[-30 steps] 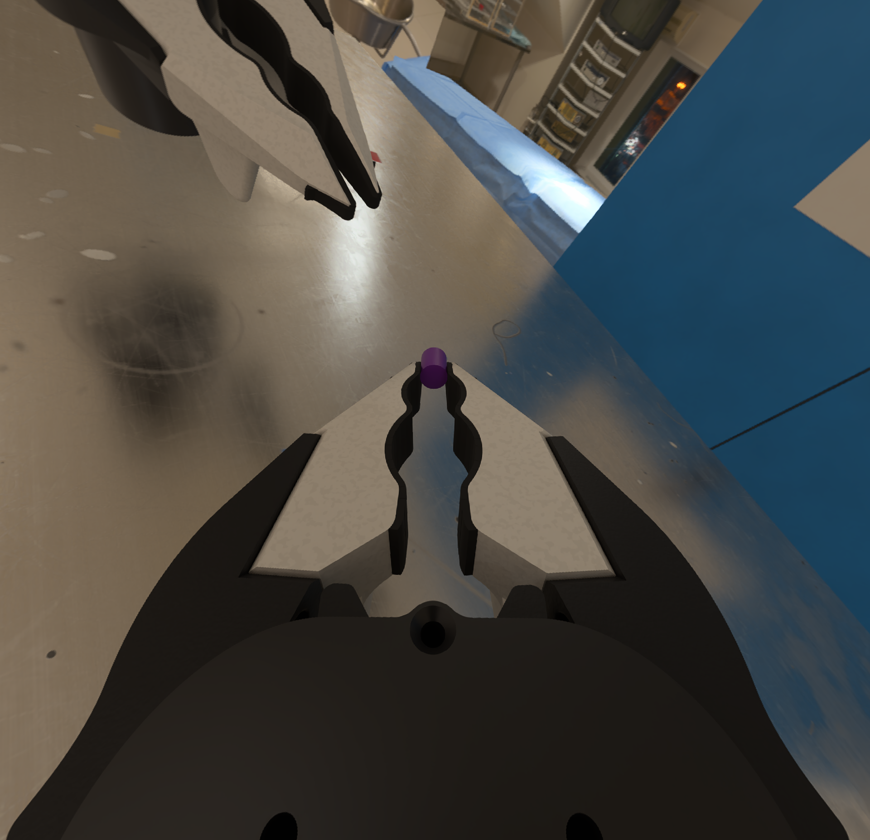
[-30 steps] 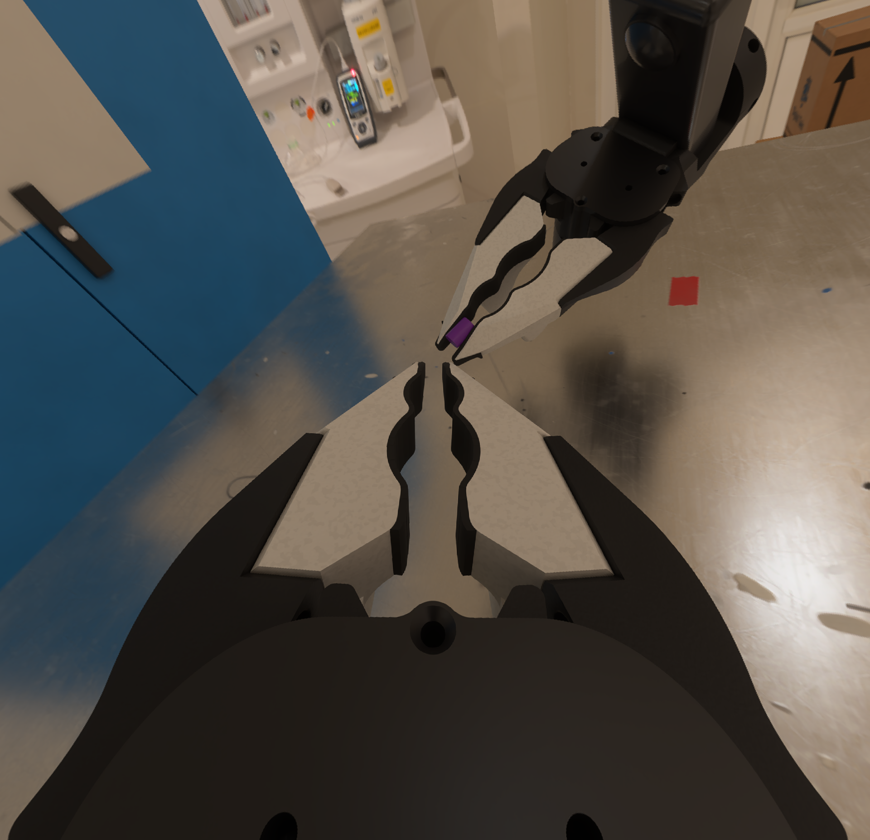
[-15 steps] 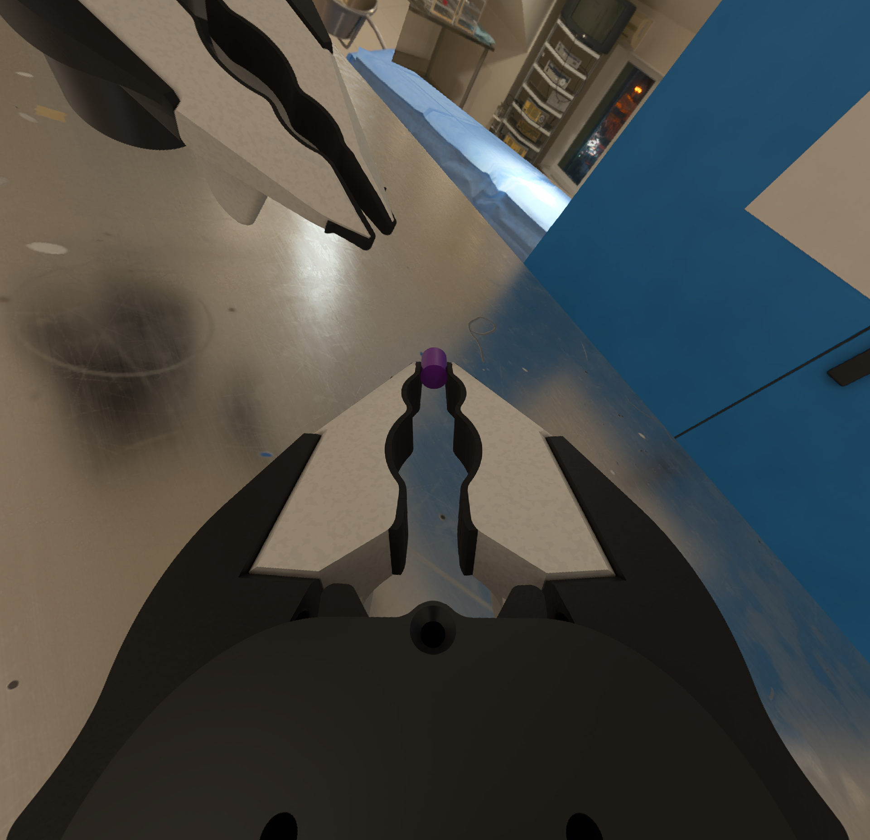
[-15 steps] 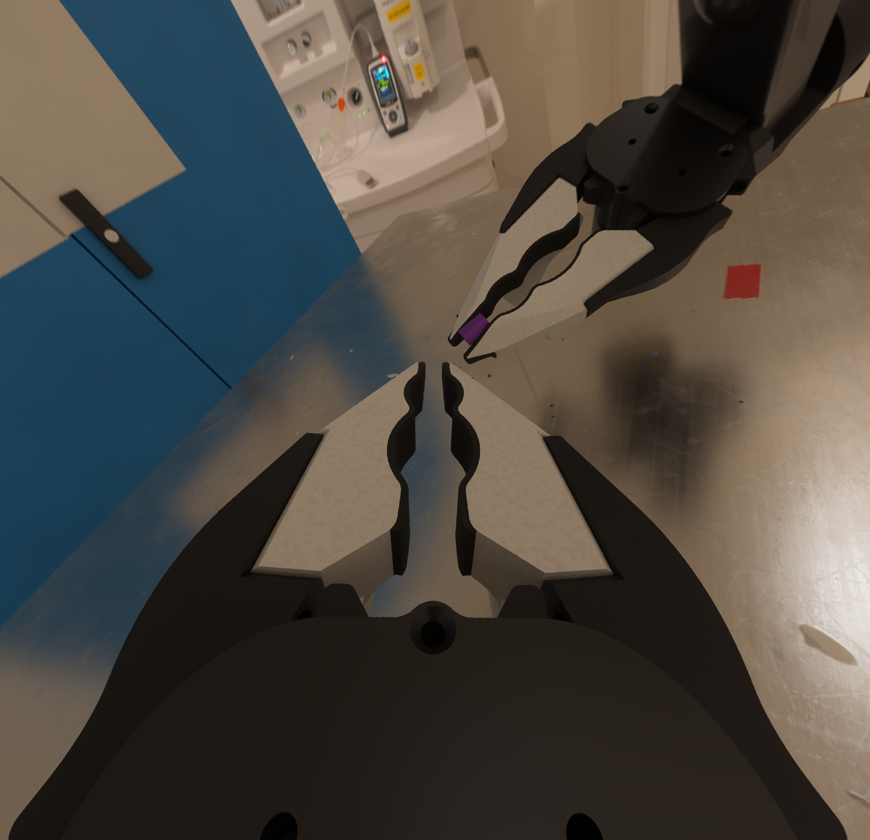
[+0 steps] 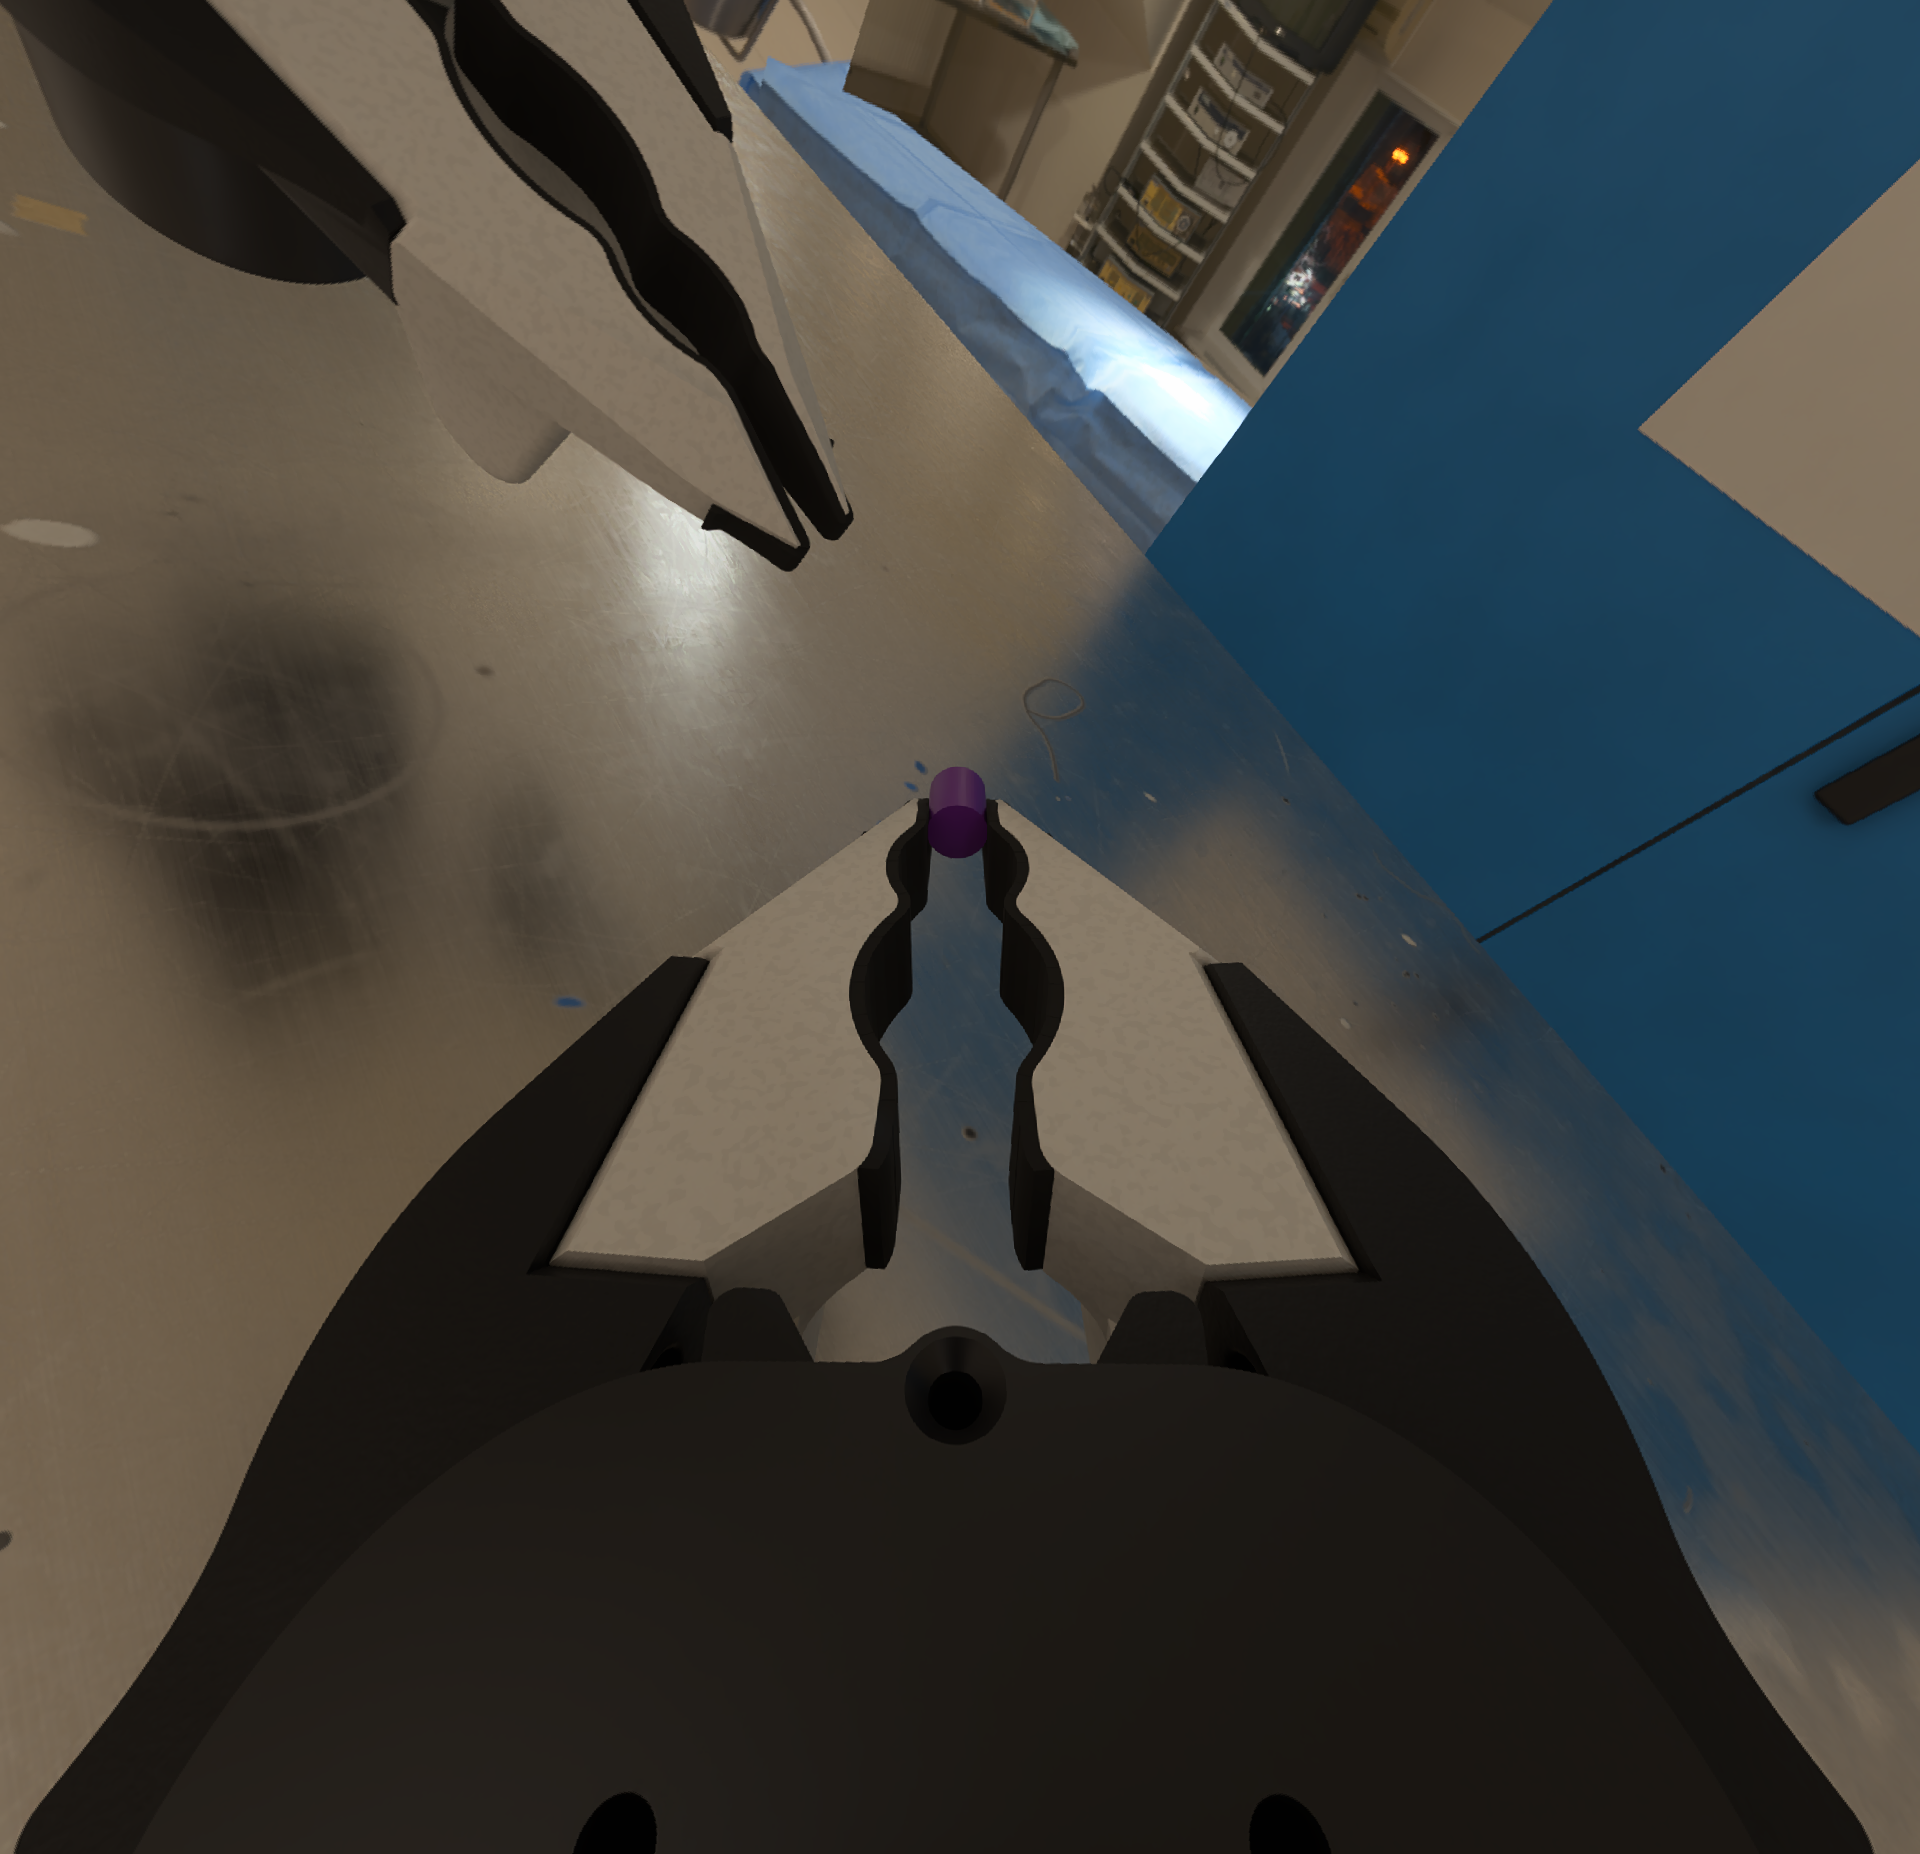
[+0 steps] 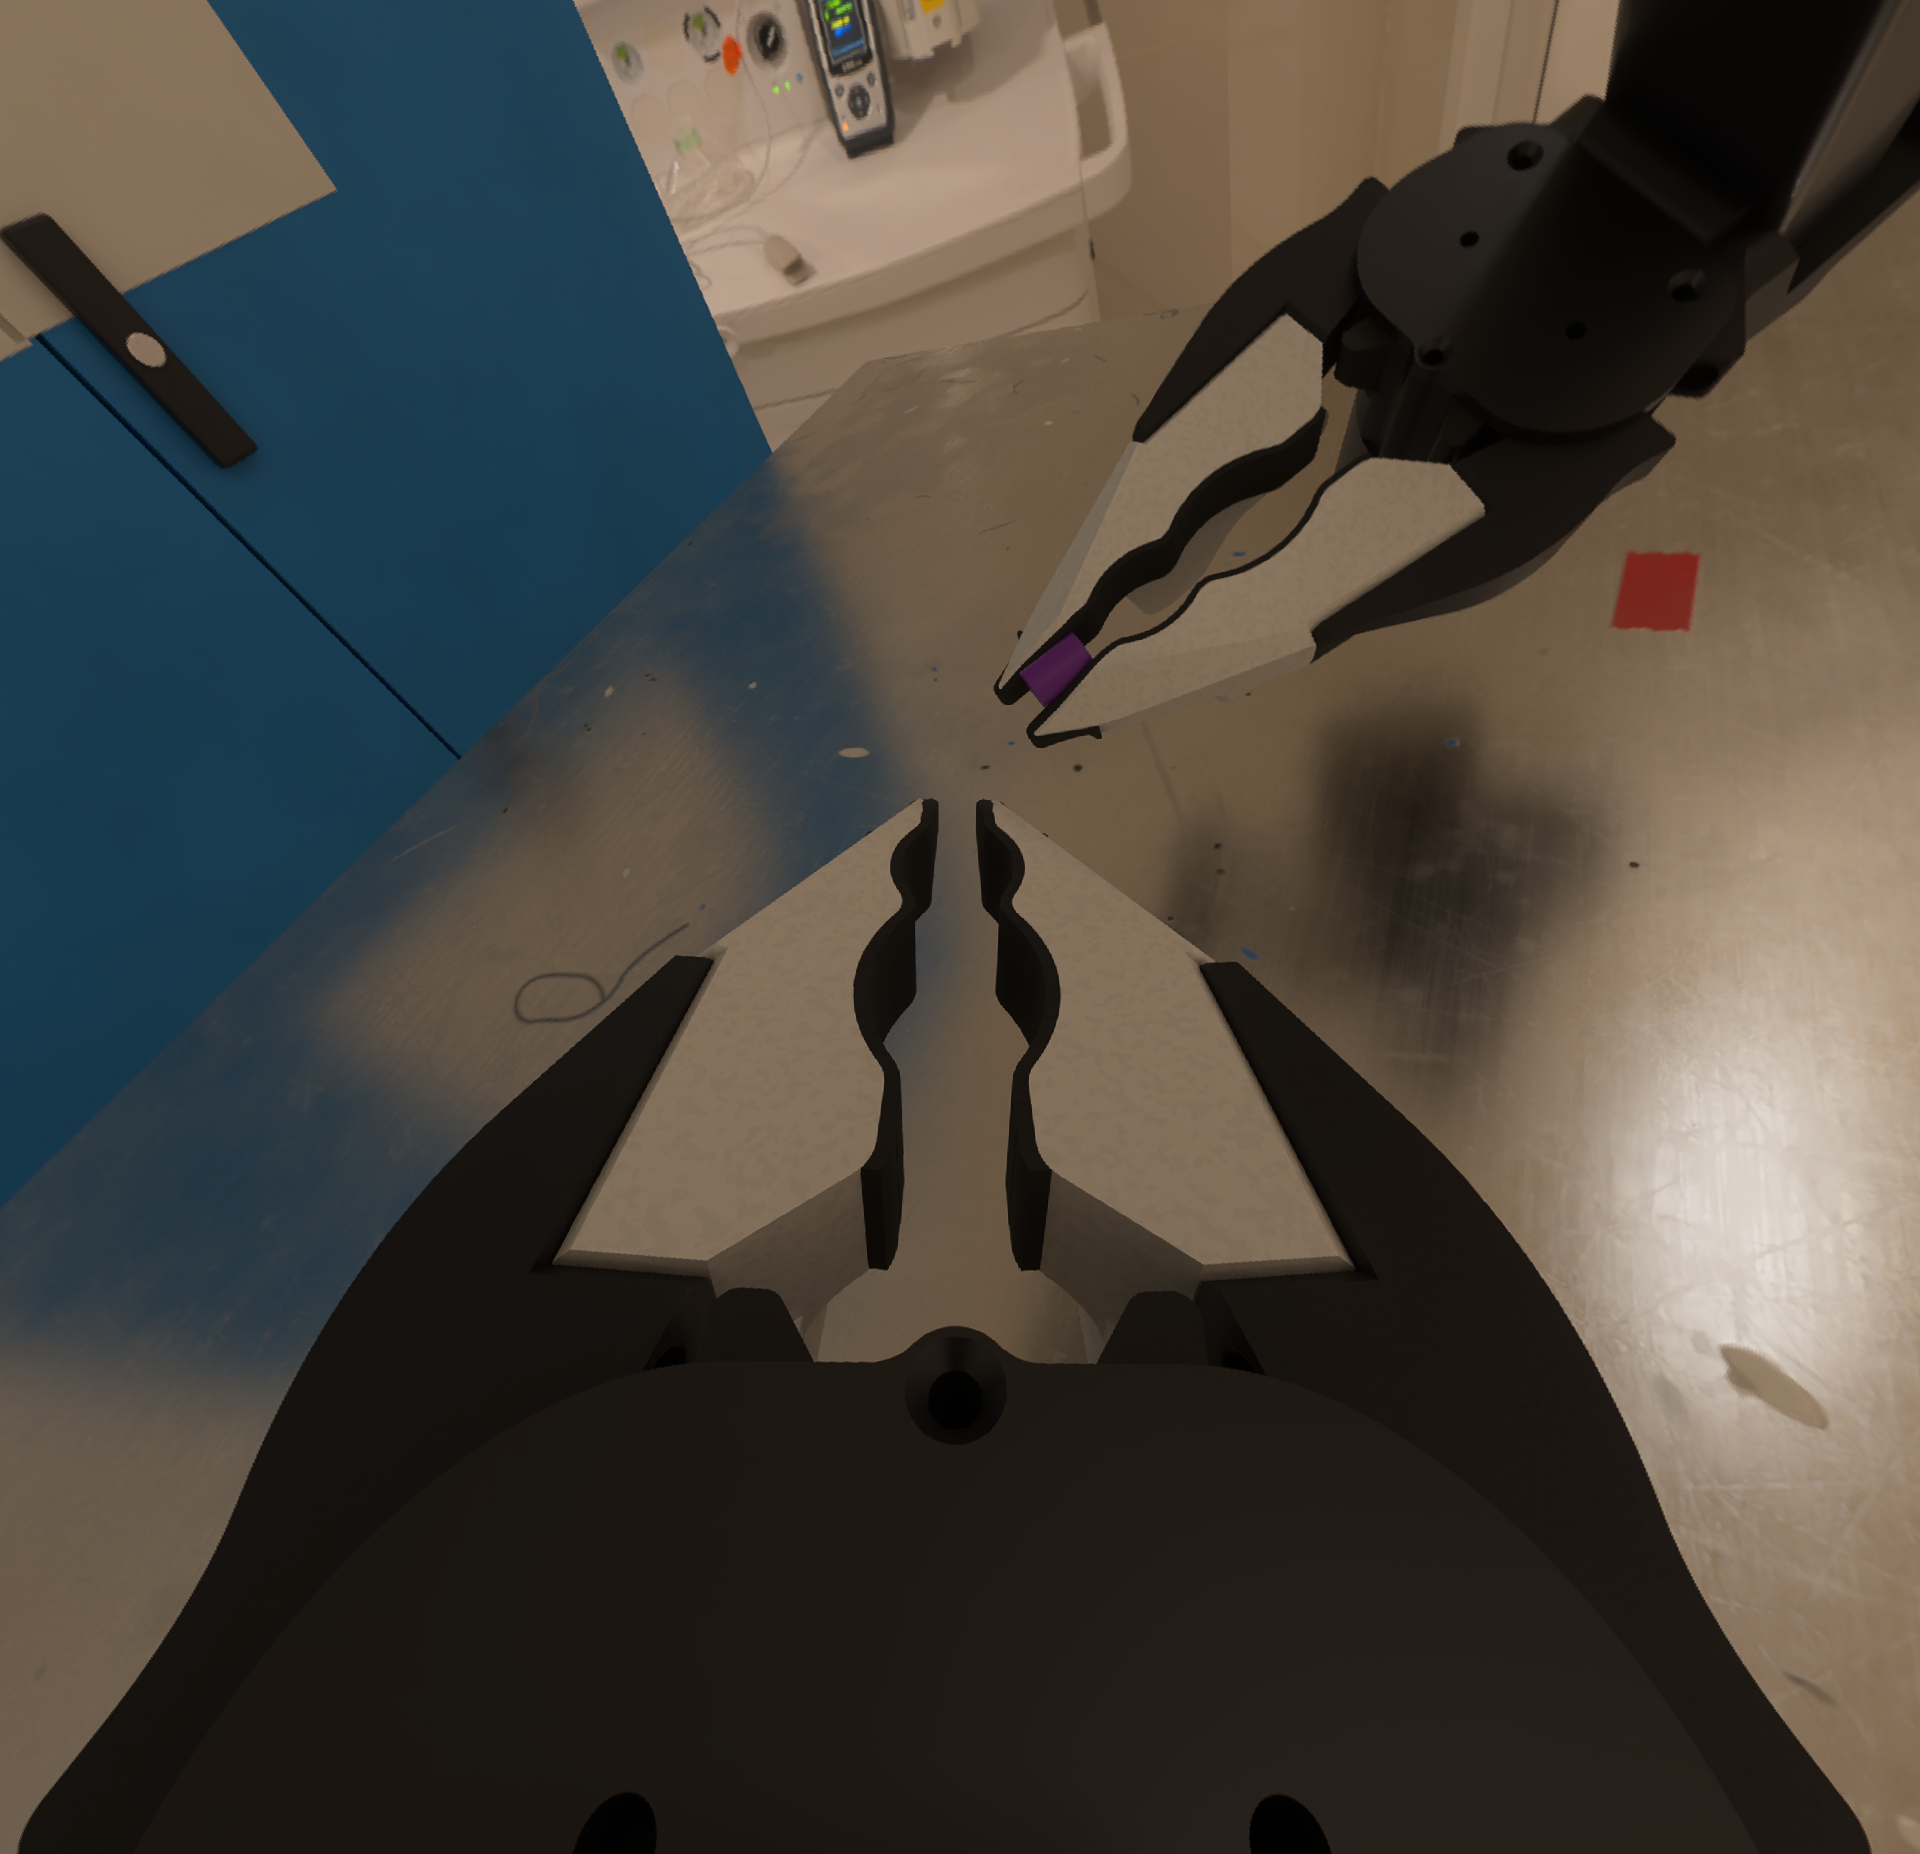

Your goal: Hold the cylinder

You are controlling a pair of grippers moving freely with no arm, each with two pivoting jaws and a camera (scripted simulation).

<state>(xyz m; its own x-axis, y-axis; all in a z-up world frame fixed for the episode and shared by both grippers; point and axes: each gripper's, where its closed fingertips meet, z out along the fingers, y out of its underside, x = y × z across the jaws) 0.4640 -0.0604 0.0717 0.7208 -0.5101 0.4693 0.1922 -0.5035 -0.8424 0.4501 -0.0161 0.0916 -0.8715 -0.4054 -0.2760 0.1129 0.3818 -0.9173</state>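
A small purple cylinder (image 5: 956,817) is pinched between the tips of my left gripper (image 5: 954,830), which is shut on it and holds it above the metal table (image 5: 623,765). In the right wrist view the cylinder (image 6: 1055,666) shows between the left gripper's tips (image 6: 1039,708), up and to the right of my right gripper (image 6: 954,807). My right gripper has its jaws drawn together to a thin slit, with nothing in them. It also shows in the left wrist view (image 5: 805,542), at the upper left, tips pointing down towards the cylinder but apart from it.
A blue cabinet door (image 5: 1558,454) with a black handle (image 6: 125,339) runs along the table's edge. A thin wire loop (image 6: 561,994) and a red tape patch (image 6: 1655,591) lie on the table. A white medical cart (image 6: 914,215) stands beyond the far edge.
The two grippers have drawn closer together; each looks larger in the other's view. The left gripper keeps its hold on the cylinder. The right gripper's jaws have not changed.
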